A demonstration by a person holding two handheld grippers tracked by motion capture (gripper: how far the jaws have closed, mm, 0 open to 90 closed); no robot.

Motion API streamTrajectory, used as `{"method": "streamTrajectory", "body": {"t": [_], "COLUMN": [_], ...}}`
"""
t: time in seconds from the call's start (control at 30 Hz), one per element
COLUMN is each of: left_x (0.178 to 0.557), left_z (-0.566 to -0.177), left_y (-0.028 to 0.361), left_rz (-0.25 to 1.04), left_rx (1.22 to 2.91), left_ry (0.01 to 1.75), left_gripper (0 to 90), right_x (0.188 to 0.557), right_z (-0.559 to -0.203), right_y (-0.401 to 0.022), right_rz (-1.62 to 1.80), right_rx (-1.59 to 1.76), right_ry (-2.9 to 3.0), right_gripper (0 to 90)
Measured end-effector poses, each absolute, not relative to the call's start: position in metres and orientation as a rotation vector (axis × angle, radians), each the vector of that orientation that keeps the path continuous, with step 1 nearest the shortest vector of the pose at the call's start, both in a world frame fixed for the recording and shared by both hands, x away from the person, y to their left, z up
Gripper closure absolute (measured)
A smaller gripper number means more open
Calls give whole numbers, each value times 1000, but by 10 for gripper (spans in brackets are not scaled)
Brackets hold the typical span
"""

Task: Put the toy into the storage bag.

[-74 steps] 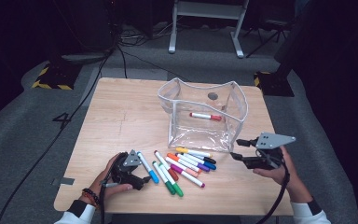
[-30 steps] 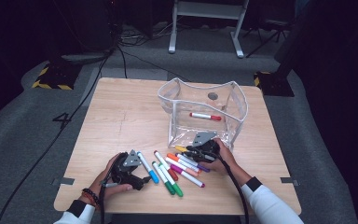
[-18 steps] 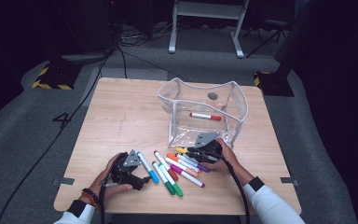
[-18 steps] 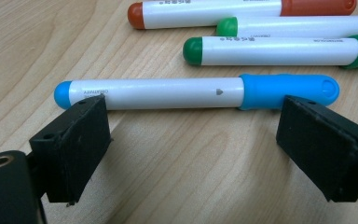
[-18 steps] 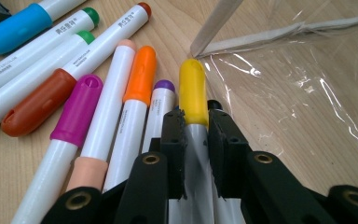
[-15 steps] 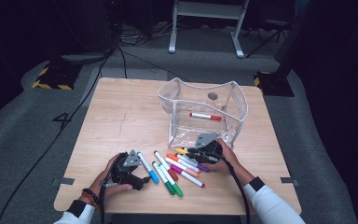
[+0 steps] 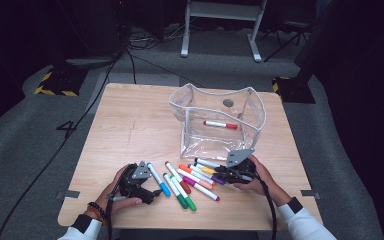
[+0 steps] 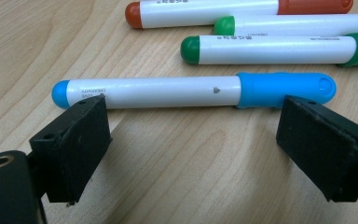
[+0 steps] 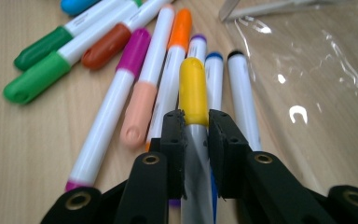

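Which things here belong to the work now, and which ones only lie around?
In the work:
- right gripper, shut on the yellow marker
- clear pouch, holding a red marker

Only lying around:
- blue marker, before the open left gripper
- green markers
- floor cables

I see the markers (image 7: 190, 181) lying on the table (image 7: 130, 120), between my two grippers. Behind them stands the pouch (image 7: 219, 125), with one marker (image 7: 220, 124) inside.

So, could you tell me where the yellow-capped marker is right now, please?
The yellow-capped marker is clamped in the right claw at the right end of the marker pile, beside the blue-tipped marker and just in front of the clear pouch.
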State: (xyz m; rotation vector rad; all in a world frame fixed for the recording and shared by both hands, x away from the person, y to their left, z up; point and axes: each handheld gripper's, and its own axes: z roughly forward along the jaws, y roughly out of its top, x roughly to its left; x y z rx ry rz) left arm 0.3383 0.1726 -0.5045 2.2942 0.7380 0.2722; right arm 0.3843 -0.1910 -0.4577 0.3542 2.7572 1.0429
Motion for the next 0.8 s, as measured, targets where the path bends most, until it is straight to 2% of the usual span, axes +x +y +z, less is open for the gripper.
{"method": "streamTrajectory", "body": {"t": [0.3, 0.5, 0.6, 0.8], "left_x": [338, 338, 338, 338], "left_z": [-505, -505, -505, -505], "left_y": [173, 173, 173, 173], "left_rz": [271, 270, 271, 270], "left_rx": [2294, 2294, 2294, 2294], "left_ry": [738, 738, 737, 738], "left_gripper": [101, 101, 101, 101], "right_x": [356, 343, 343, 346], "right_z": [-463, -477, -484, -487], "right_y": [-248, -260, -258, -253], "right_rz": [1015, 981, 978, 1018], "right_rx": [396, 383, 385, 437], "right_ry": [2790, 2826, 2836, 2829], "right_gripper": [769, 764, 741, 614]}}
